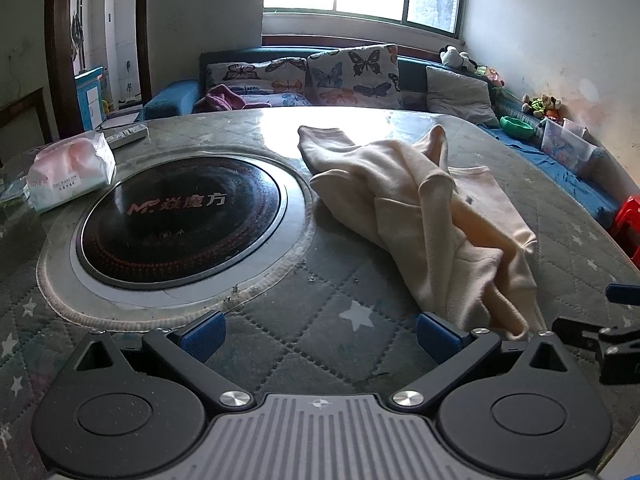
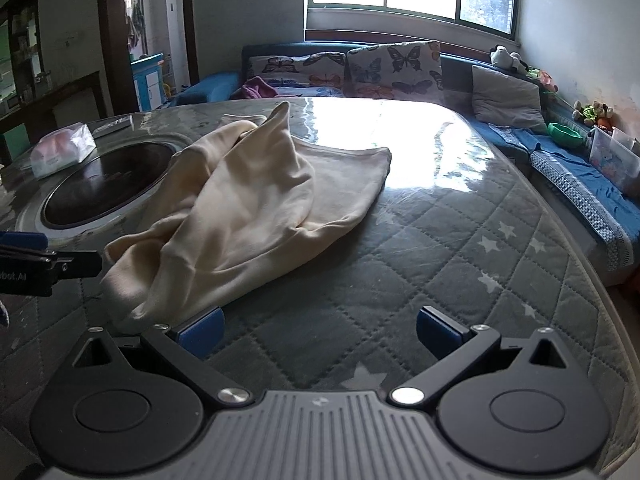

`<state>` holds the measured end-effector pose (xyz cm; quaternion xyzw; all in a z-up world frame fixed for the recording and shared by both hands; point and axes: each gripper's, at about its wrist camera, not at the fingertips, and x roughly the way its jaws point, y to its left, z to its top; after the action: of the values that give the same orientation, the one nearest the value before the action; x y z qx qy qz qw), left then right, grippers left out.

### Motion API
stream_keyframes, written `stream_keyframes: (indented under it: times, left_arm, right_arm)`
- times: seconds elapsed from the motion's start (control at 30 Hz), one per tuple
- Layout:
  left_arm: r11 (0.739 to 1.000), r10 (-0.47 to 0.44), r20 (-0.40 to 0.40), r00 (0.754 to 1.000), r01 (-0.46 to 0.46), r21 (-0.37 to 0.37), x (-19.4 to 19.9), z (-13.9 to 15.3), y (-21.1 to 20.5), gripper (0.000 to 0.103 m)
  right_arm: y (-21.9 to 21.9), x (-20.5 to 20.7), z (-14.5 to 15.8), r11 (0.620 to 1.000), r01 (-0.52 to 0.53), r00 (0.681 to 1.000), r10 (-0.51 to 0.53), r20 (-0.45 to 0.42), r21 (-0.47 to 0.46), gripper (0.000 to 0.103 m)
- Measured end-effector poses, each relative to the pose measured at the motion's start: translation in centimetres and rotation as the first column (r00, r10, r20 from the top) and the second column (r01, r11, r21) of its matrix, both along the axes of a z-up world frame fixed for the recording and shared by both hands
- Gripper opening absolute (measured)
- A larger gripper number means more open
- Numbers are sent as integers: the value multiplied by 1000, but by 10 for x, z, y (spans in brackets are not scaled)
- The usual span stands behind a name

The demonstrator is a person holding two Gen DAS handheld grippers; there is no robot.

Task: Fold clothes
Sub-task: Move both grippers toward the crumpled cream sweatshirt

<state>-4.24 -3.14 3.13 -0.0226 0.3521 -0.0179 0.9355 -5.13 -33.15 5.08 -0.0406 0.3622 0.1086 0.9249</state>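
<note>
**Cream garment lay crumpled ahead of two empty tongs**

One cream garment (image 1: 424, 216) lay bunched on the quilted table cover (image 1: 328, 320), unfolded, with ridges and a peak standing up near its far end. It sat just ahead and to the right of the left gripper (image 1: 320, 334), its near hem almost touching that gripper's right fingertip. From the right gripper (image 2: 318, 330) it lay ahead and to the left, its near corner just beside the left fingertip. Both tongs stood wide apart, holding nothing, and hovered low over the cover.

The likely trouble was in the first pinch. The cloth was doubled over itself in several layers, so a jaw closing on the near hem could have caught two layers at once, and the garment would then have lifted as a lump rather than spread. Which edge was the hem and which a sleeve could not be told from either view. The clear sheet over the far part of the table looked slick, so the cloth might have slid when dragged. Pulled away to the left, it could have swept over the round cooktop (image 1: 182, 220) set into the table.

Counted: one garment, two grippers, one cooktop, one tissue pack (image 1: 70, 168) beyond the left gripper on its left, and one remote control (image 1: 124, 134) behind that pack.
</note>
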Motion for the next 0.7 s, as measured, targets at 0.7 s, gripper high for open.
stream_keyframes:
  times: [0.7]
  left_arm:
    - [1000, -14, -5, 1000, 14, 14, -13, 8, -10, 103]
  right_arm:
    - [13, -17, 2, 999, -40, 999, 40, -1, 9, 103]
